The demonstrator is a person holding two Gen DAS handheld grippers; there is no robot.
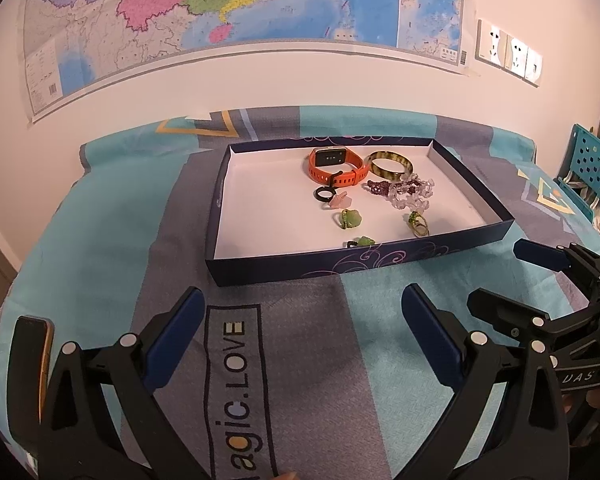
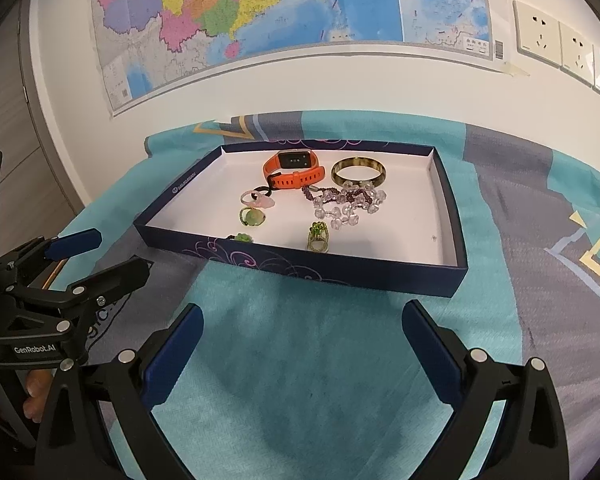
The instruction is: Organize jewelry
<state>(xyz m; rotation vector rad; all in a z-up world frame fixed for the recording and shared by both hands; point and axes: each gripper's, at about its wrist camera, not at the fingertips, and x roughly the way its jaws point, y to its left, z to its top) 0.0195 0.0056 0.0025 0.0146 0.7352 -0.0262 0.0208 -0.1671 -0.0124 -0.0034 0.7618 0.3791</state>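
Observation:
A shallow dark-blue box [image 1: 468, 184] [image 2: 452, 200] with a white floor lies on the cloth. Inside are an orange watch [image 1: 334, 170] [image 2: 294, 172], an amber bangle [image 1: 391, 166] [image 2: 359, 172], a heap of clear and purple bead bracelets [image 1: 406, 194] [image 2: 346, 202], a black ring [image 1: 325, 193], a pink ring [image 2: 256, 199], green stone rings [image 1: 350, 218] [image 2: 252, 216] and a gold-green ring [image 1: 418, 224] [image 2: 318, 236]. My left gripper [image 1: 302, 312] [image 2: 100, 254] is open and empty in front of the box. My right gripper [image 2: 302, 320] [image 1: 504, 276] is open and empty too.
A teal and grey patterned cloth [image 1: 300, 360] [image 2: 320, 360] covers the surface. A map [image 1: 220, 12] and wall sockets [image 1: 508, 54] are on the wall behind. A blue perforated rack [image 1: 592, 160] stands at the right. A dark phone-like object [image 1: 34, 352] lies at the left edge.

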